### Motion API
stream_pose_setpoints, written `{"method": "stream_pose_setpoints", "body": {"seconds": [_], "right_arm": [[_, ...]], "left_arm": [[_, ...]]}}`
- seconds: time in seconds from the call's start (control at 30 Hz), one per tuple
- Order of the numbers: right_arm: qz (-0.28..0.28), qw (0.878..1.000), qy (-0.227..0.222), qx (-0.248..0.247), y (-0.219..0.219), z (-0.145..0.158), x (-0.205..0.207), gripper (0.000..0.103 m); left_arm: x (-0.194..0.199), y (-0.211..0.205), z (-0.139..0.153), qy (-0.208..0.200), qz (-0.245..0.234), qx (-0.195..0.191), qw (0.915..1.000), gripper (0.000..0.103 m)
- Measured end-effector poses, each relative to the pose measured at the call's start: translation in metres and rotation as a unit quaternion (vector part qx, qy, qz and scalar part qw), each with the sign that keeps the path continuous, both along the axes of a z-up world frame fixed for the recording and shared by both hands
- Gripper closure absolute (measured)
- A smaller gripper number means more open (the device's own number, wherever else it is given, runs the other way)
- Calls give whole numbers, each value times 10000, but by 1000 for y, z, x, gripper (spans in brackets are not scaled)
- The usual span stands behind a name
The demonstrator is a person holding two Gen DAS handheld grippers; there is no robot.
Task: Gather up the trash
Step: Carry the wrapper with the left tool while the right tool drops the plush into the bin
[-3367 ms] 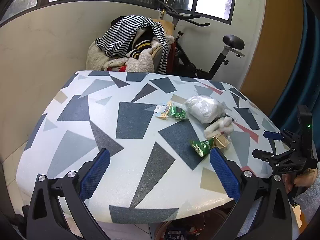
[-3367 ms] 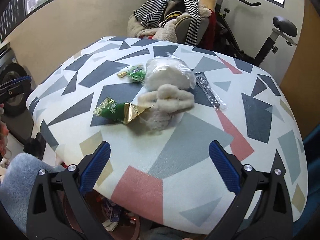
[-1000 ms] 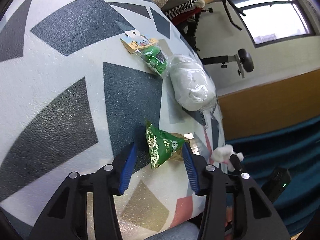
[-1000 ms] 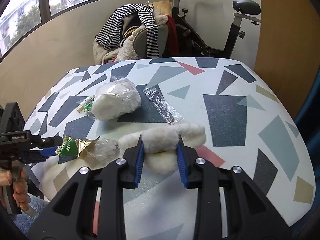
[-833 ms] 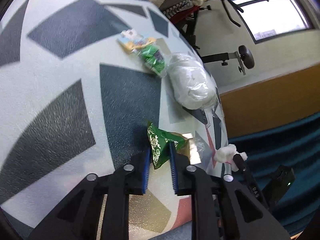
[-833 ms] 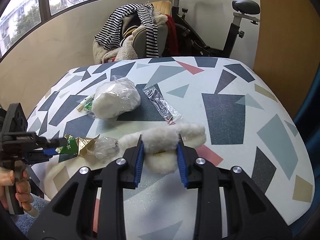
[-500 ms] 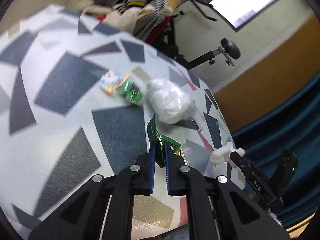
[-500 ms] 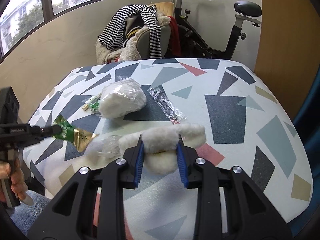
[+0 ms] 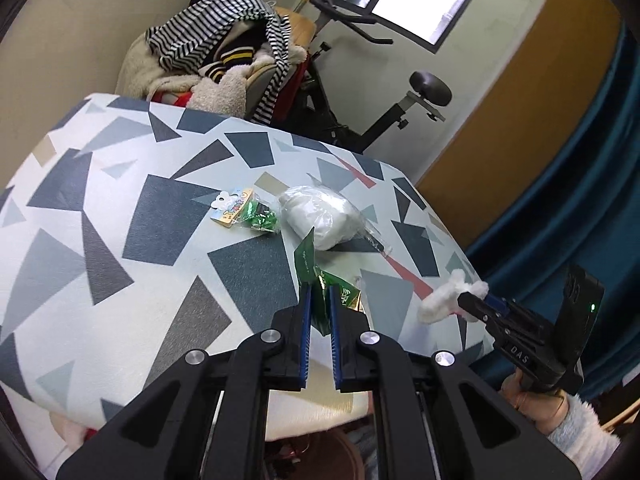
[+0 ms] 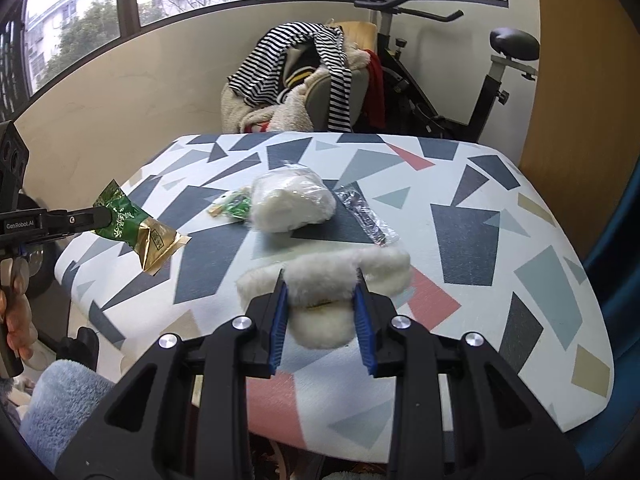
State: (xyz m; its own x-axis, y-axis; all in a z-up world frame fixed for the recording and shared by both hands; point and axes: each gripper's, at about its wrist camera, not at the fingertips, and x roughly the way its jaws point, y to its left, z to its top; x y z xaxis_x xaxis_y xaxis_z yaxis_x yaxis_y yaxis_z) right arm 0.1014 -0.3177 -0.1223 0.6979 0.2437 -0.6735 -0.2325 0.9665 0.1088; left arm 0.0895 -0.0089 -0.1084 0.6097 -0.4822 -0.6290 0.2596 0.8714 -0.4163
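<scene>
My left gripper [image 9: 318,290] is shut on a green and gold snack wrapper [image 9: 320,280] and holds it off the table; it also shows in the right wrist view [image 10: 136,226]. My right gripper [image 10: 320,280] is shut on a fluffy white fleece piece [image 10: 320,278], also seen in the left wrist view [image 9: 448,294]. On the patterned table [image 9: 120,240] lie a clear bag of white fluff [image 9: 320,220], a small green packet with a card header [image 9: 246,214] and a clear plastic wrapper [image 10: 366,216].
Behind the table stand a chair piled with striped clothes [image 10: 300,64] and an exercise bike [image 10: 480,80]. A blue curtain [image 9: 580,200] hangs to the right. A round bin rim [image 9: 340,456] shows under the table's near edge.
My left gripper closed on the green wrapper and lifted it off the table. My right gripper stays shut on the fleece and has risen slightly.
</scene>
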Motion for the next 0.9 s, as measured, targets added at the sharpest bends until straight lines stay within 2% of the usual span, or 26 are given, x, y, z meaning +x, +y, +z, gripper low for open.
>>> {"method": "stream_pose_setpoints", "body": {"seconds": [0.47, 0.7, 0.9], "right_arm": [[554, 9983, 155, 101, 24, -2, -51, 71], [1078, 9926, 505, 229, 46, -19, -80, 71], [1514, 9838, 958, 101, 77, -43, -98, 71]], "left_arm": [[-78, 19, 0, -147, -237, 441, 9986, 94], [-108, 29, -12, -107, -288, 589, 9978, 94], [-123, 33, -27, -9, -328, 691, 9971, 94]]}}
